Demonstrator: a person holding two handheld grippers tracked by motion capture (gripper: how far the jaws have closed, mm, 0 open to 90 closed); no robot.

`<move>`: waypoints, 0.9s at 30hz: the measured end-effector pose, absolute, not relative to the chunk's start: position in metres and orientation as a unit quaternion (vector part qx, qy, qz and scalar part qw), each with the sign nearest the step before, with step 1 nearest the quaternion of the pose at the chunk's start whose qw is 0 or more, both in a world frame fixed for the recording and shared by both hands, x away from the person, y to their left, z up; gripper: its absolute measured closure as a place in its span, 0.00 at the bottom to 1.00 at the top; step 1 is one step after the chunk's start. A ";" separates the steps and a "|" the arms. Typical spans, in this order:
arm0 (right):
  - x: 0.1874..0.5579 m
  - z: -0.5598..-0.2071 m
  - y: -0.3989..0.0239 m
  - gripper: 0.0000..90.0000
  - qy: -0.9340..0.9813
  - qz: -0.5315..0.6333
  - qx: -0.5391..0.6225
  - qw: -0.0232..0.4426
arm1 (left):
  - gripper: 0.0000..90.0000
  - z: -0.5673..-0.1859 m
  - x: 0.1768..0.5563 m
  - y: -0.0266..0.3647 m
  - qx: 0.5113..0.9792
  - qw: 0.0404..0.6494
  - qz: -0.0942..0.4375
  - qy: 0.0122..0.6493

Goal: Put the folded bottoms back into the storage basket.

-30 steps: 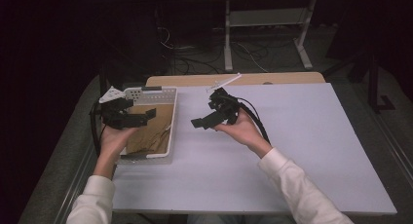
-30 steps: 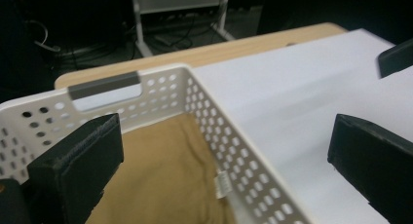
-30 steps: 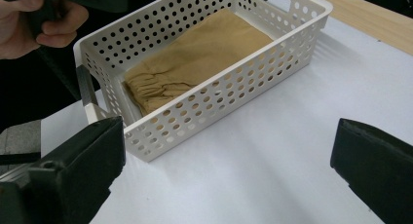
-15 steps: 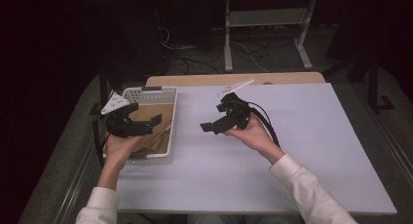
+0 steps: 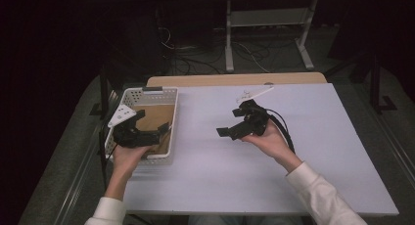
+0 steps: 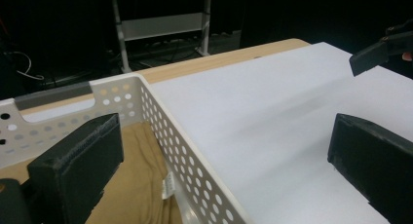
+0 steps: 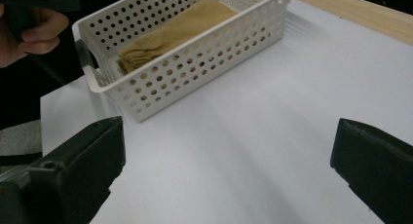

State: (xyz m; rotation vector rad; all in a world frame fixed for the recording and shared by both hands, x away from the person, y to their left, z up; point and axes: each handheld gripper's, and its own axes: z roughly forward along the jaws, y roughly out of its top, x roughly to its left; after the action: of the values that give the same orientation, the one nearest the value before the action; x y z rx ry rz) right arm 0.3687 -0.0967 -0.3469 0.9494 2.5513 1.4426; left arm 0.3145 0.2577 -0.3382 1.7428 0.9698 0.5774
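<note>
1. Table [image 5: 303, 186]: a white top with a wooden strip along its far edge, and dark floor around it.
2. Basket [image 5: 147, 94]: white, perforated plastic, sitting at the table's left edge with its long side running away from the person. In the right gripper view it lies ahead and to the left.
3. Cloth [image 5: 155, 118]: tan, folded, lying flat inside the basket on its floor. In the left gripper view its edge with a small white label sits against the basket's near wall.
4. Right gripper [image 5: 226, 132]: held above the bare table top, well apart from the basket, pointing left toward it. Jaws spread wide, nothing between them.
5. Left gripper [image 5: 164, 132]: held over the basket's near end, just above the cloth. Jaws spread wide; one hangs over the cloth, the other beyond the basket's wall over the table. Nothing grasped.
</note>
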 end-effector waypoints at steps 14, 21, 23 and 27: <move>0.355 -0.357 -0.134 0.00 0.814 0.477 0.329 0.046 | 0.00 -0.349 0.305 0.236 0.738 0.502 0.239 0.382; 0.349 -0.363 -0.151 0.00 0.807 0.481 0.341 0.049 | 0.00 -0.355 0.300 0.226 0.743 0.504 0.231 0.375; 0.348 -0.365 -0.155 0.00 0.804 0.483 0.343 0.054 | 0.00 -0.358 0.300 0.224 0.748 0.499 0.229 0.373; 0.343 -0.371 -0.165 0.00 0.801 0.483 0.349 0.057 | 0.00 -0.360 0.298 0.221 0.751 0.497 0.230 0.369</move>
State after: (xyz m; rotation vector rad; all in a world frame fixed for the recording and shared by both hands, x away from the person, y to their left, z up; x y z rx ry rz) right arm 0.3434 -0.1648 -0.3709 1.0596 2.4282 1.4641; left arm 0.2978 0.2206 -0.3603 1.8178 0.8946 0.5567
